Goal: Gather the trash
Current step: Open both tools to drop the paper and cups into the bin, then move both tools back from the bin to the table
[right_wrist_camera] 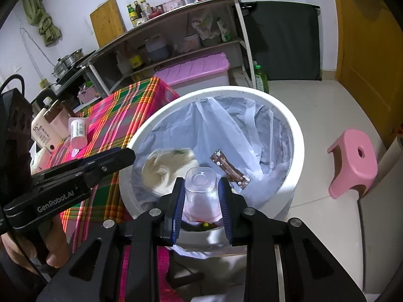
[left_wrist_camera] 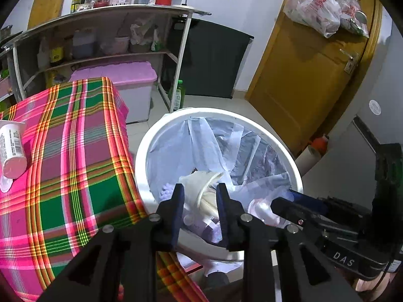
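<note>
One cup (right_wrist_camera: 200, 191) pinched, right tongs (right_wrist_camera: 200, 198) | left tongs (left_wrist_camera: 199, 202) spread (empty) | wrapper (right_wrist_camera: 229, 169) right-view only

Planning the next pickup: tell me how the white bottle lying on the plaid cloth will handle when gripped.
The white bottle lies on its side, so a nudge would probably roll it. It looks like rigid plastic, likely light and somewhat slick. The plaid cloth may damp rolling.
</note>
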Demonstrator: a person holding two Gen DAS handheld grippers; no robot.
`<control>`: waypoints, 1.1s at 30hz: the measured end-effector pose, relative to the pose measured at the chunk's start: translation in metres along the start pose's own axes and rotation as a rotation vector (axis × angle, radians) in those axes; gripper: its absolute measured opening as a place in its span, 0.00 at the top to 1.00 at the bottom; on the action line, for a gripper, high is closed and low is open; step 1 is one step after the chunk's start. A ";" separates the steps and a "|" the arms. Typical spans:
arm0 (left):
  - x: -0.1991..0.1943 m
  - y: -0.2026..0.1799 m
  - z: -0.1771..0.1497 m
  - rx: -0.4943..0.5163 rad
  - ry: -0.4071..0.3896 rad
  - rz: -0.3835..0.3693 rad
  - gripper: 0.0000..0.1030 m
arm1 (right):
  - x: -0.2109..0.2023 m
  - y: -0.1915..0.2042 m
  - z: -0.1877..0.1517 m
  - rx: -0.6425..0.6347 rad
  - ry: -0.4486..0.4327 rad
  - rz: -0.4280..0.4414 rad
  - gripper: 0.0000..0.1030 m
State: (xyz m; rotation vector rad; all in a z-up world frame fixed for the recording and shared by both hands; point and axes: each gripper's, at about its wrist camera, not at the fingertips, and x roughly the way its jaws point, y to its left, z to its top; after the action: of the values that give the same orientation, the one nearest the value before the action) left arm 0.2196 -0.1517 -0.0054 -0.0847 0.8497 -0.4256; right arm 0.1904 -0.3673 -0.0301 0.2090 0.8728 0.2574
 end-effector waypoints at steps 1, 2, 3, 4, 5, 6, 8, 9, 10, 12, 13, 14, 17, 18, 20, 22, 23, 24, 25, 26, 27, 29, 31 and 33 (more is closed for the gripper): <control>-0.001 0.001 0.000 -0.003 -0.001 -0.003 0.70 | 0.000 0.000 0.000 -0.001 -0.001 -0.001 0.72; -0.003 0.002 0.000 -0.005 -0.005 -0.005 0.69 | 0.000 0.001 0.000 0.001 -0.001 -0.001 0.70; -0.005 0.002 0.000 -0.005 -0.011 -0.004 0.69 | -0.001 0.001 0.000 0.001 -0.005 -0.001 0.68; -0.006 0.003 0.000 -0.006 -0.016 -0.003 0.69 | -0.002 0.001 0.000 0.000 -0.010 0.000 0.66; -0.009 0.004 0.000 -0.008 -0.022 -0.003 0.69 | -0.003 0.001 -0.001 -0.001 -0.013 0.000 0.63; -0.011 0.005 0.000 -0.011 -0.025 -0.003 0.69 | -0.004 0.002 -0.001 -0.001 -0.016 0.001 0.62; -0.015 0.007 -0.001 -0.019 -0.030 -0.003 0.68 | -0.008 0.004 -0.001 -0.003 -0.024 0.005 0.62; -0.018 0.008 -0.002 -0.021 -0.032 -0.002 0.69 | -0.010 0.004 -0.001 -0.004 -0.028 0.006 0.62; -0.020 0.009 -0.003 -0.023 -0.035 -0.001 0.68 | -0.012 0.005 -0.001 -0.006 -0.032 0.006 0.62; -0.025 0.010 -0.006 -0.027 -0.040 0.001 0.68 | -0.015 0.008 -0.002 -0.011 -0.036 0.012 0.62; -0.027 0.011 -0.008 -0.029 -0.043 0.002 0.69 | -0.017 0.010 -0.003 -0.015 -0.038 0.015 0.62; -0.030 0.012 -0.009 -0.030 -0.045 0.004 0.69 | -0.019 0.013 -0.004 -0.021 -0.039 0.016 0.62; -0.038 0.016 -0.014 -0.040 -0.054 0.010 0.68 | -0.023 0.021 -0.006 -0.039 -0.042 0.026 0.62; -0.042 0.017 -0.016 -0.043 -0.058 0.013 0.68 | -0.025 0.024 -0.006 -0.044 -0.043 0.028 0.62; -0.048 0.020 -0.020 -0.049 -0.067 0.020 0.69 | -0.029 0.032 -0.007 -0.061 -0.049 0.033 0.62; -0.056 0.023 -0.023 -0.055 -0.076 0.026 0.68 | -0.034 0.040 -0.008 -0.077 -0.057 0.041 0.62; -0.059 0.025 -0.025 -0.058 -0.080 0.029 0.69 | -0.036 0.044 -0.008 -0.085 -0.060 0.047 0.62; -0.062 0.026 -0.027 -0.060 -0.084 0.033 0.69 | -0.037 0.047 -0.009 -0.092 -0.062 0.051 0.62; -0.066 0.028 -0.028 -0.063 -0.088 0.036 0.69 | -0.039 0.051 -0.010 -0.100 -0.065 0.055 0.62; -0.070 0.029 -0.030 -0.066 -0.094 0.039 0.69 | -0.040 0.056 -0.010 -0.111 -0.067 0.057 0.62; -0.073 0.031 -0.031 -0.068 -0.100 0.043 0.68 | -0.042 0.059 -0.011 -0.118 -0.068 0.059 0.62; -0.080 0.033 -0.034 -0.070 -0.109 0.048 0.68 | -0.044 0.066 -0.013 -0.132 -0.070 0.066 0.62; -0.085 0.036 -0.037 -0.077 -0.114 0.055 0.68 | -0.047 0.073 -0.015 -0.147 -0.072 0.073 0.62; -0.090 0.039 -0.040 -0.083 -0.119 0.058 0.69 | -0.048 0.079 -0.016 -0.157 -0.073 0.079 0.62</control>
State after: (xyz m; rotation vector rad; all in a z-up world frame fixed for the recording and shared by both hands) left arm 0.1503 -0.0765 0.0231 -0.1598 0.7507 -0.3274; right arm 0.1376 -0.3059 0.0174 0.1063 0.7692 0.3881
